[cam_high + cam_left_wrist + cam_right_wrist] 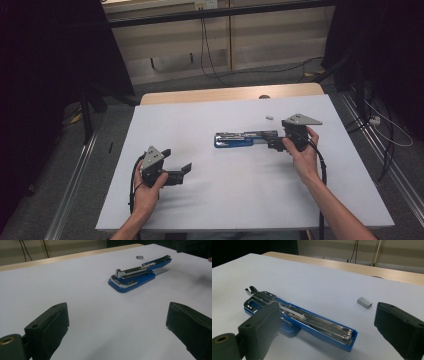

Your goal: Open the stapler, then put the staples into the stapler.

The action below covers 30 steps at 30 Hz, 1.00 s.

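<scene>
Loading stage: the opened blue-and-chrome metal stapler (297, 320) lies mid-table on the white table cover (225, 200), the right gripper (325, 322) spread wide just beside it, the left gripper (117, 325) open and idle; next, probably, pinching the small grey staple block (364, 302).

one stapler (240, 139), one staple block (269, 118), two tools.

White table (210, 200) carries an opened blue stapler (240, 139) and a staple block (269, 118)
</scene>
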Each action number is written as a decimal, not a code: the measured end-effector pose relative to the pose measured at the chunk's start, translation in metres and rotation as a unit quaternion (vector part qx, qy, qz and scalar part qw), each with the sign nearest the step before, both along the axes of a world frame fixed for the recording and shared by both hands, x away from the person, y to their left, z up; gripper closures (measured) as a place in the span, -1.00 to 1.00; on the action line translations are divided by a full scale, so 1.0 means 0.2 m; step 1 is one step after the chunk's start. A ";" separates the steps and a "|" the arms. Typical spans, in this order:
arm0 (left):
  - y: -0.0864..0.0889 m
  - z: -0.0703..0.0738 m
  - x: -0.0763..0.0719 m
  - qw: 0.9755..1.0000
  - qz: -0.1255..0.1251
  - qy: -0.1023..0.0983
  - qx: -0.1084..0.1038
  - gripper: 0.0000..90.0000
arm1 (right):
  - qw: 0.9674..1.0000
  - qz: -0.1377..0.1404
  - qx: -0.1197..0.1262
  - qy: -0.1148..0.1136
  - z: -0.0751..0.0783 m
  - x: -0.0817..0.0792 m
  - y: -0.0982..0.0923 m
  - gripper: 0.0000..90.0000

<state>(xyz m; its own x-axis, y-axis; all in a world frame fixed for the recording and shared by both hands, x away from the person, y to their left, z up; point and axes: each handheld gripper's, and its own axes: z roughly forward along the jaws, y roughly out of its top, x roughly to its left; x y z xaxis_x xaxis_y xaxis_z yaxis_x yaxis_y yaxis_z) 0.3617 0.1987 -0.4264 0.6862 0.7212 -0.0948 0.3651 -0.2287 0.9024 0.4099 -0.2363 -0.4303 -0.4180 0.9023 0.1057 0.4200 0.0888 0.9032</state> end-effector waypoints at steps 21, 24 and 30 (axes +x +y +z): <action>0.11 0.04 -0.18 1.000 0.002 -0.029 -0.002 -0.91 | 0.998 0.028 0.009 0.054 0.04 0.14 -0.05 -0.89; 0.13 0.04 -0.21 1.000 0.008 -0.024 -0.009 -0.91 | 0.998 0.027 -0.008 0.055 0.05 0.15 -0.05 -0.91; 0.13 0.04 -0.22 0.999 0.011 -0.031 0.000 -0.91 | 0.998 0.026 -0.019 0.054 0.11 0.22 -0.07 -0.90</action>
<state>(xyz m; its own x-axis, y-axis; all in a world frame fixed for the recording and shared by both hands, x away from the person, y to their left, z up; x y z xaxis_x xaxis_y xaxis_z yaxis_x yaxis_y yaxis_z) 0.3180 0.2238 -0.4175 0.6746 0.7363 -0.0527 0.3132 -0.2209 0.9236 0.4539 -0.2493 -0.4086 -0.4532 0.8836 0.1178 0.5077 0.1472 0.8489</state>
